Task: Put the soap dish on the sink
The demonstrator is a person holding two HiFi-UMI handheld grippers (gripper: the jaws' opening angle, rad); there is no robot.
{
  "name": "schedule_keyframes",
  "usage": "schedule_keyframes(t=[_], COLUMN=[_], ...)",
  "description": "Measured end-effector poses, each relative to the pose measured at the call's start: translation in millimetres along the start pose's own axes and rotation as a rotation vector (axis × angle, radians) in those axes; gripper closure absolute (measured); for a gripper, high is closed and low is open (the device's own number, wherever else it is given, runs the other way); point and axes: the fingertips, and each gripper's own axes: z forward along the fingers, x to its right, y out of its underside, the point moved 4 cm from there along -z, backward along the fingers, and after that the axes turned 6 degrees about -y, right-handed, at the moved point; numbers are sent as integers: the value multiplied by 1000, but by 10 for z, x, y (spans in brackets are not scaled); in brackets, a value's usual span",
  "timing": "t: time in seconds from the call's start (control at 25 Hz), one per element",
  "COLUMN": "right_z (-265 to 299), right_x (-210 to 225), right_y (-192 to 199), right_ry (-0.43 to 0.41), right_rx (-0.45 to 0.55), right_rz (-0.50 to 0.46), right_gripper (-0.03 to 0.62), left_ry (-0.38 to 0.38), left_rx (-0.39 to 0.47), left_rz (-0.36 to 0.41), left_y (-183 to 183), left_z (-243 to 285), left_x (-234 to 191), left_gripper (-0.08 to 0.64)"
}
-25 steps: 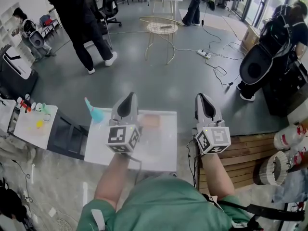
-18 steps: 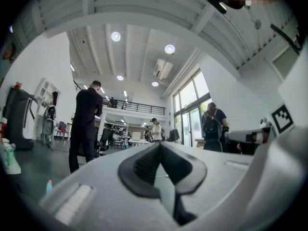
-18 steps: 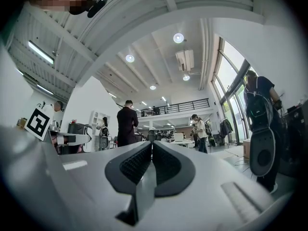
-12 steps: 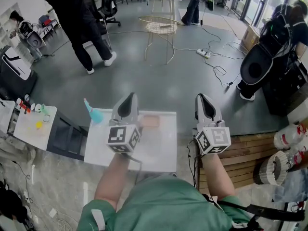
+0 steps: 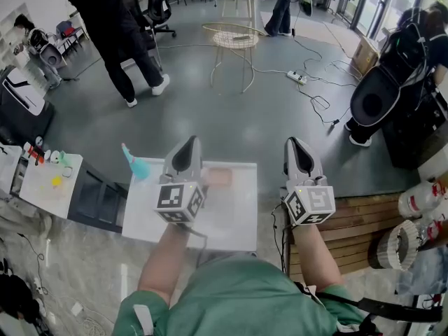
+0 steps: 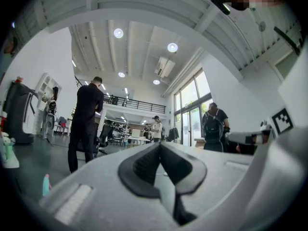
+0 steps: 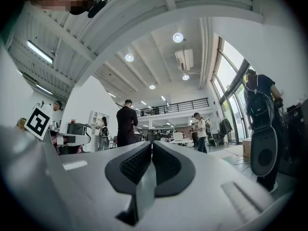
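Observation:
In the head view a pale pinkish soap dish lies on a white flat top in front of me, blurred, just right of my left gripper. That gripper hovers over the top's far left part, jaws shut with nothing between them. My right gripper is held beyond the top's right edge, also shut and empty. Both gripper views look out level across the room over shut jaws, the left gripper and the right gripper; neither view shows the dish. No sink basin is identifiable.
A teal bottle-like thing stands at the top's far left corner. A slatted wooden bench lies to the right, a small white side table with small items to the left. A person in black, a wire table and floor cables lie beyond.

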Motion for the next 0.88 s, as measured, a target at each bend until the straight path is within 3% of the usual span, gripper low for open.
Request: schedule_keyframes(t=[0.88], right_z=[69], right_x=[-4], right_y=[67], right_ry=[-2], right_rx=[-15], right_rz=[13], right_gripper=[584], left_ry=[3], left_rx=[-23], left_rz=[-3], left_y=[92], left_z=[73], left_x=[-55], left_gripper=[561])
